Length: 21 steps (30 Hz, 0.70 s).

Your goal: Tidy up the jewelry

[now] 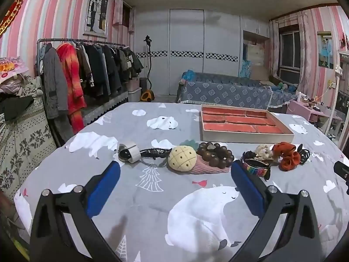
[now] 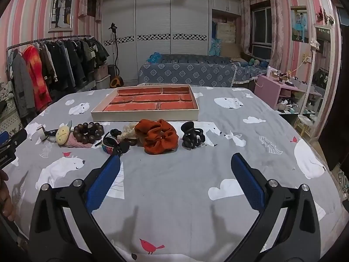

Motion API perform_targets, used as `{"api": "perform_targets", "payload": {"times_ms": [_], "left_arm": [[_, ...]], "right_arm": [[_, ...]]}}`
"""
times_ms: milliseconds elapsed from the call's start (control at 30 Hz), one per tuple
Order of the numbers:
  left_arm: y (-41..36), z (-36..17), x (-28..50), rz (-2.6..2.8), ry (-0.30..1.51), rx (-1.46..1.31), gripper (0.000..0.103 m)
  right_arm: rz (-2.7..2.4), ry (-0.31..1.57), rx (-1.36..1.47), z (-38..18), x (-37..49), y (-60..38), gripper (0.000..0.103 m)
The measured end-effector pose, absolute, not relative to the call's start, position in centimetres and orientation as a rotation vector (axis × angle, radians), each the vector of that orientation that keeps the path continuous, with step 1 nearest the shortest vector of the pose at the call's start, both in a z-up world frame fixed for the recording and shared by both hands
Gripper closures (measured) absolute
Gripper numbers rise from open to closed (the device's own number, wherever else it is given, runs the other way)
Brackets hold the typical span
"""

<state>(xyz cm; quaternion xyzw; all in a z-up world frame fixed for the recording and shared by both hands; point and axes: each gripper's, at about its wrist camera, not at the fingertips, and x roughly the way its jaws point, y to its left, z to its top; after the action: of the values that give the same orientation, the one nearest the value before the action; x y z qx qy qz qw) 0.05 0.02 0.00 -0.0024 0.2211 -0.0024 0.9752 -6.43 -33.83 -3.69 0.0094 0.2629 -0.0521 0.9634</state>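
Observation:
A row of accessories lies on the grey bear-print cloth. From the left: a white watch [image 1: 128, 154], a black bracelet [image 1: 155, 152], a pineapple plush [image 1: 182, 158], a brown bead bracelet [image 1: 216, 154], a rainbow band [image 1: 255, 168], an orange scrunchie [image 1: 287, 156]. The right wrist view shows the scrunchie [image 2: 158, 135] and a black claw clip [image 2: 193, 138]. A red divided tray [image 1: 244, 122] [image 2: 150, 102] sits behind them. My left gripper [image 1: 175, 170] is open and empty, short of the plush. My right gripper [image 2: 175, 163] is open and empty, short of the scrunchie.
A clothes rack [image 1: 87, 74] stands at the left. A blue covered sofa [image 2: 192, 72] is behind the table. A pink shelf [image 2: 283, 91] and a mirror stand at the right. The left gripper's body shows at the left edge of the right wrist view [image 2: 11, 146].

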Motion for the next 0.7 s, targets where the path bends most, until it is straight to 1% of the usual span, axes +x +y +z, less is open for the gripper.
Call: {"api": "perform_targets", "payload": {"times_ms": [300, 467, 700], "left_arm": [[-0.2, 0.2, -0.3, -0.042, 0.442, 0.024, 0.004], [0.0, -0.4, 0.2, -0.015, 0.478, -0.01, 0.004], [-1.0, -1.2, 1.6, -0.025, 0.493, 0.024, 0.004]], "right_arm": [[-0.099, 0.535, 0.019, -3.7, -6.3, -33.8, 0.004], [-0.097, 0.542, 0.021, -3.7, -6.1, -33.8, 0.004], [-0.09, 0.551, 0.01, -4.0, -5.3, -33.8, 0.004]]}}
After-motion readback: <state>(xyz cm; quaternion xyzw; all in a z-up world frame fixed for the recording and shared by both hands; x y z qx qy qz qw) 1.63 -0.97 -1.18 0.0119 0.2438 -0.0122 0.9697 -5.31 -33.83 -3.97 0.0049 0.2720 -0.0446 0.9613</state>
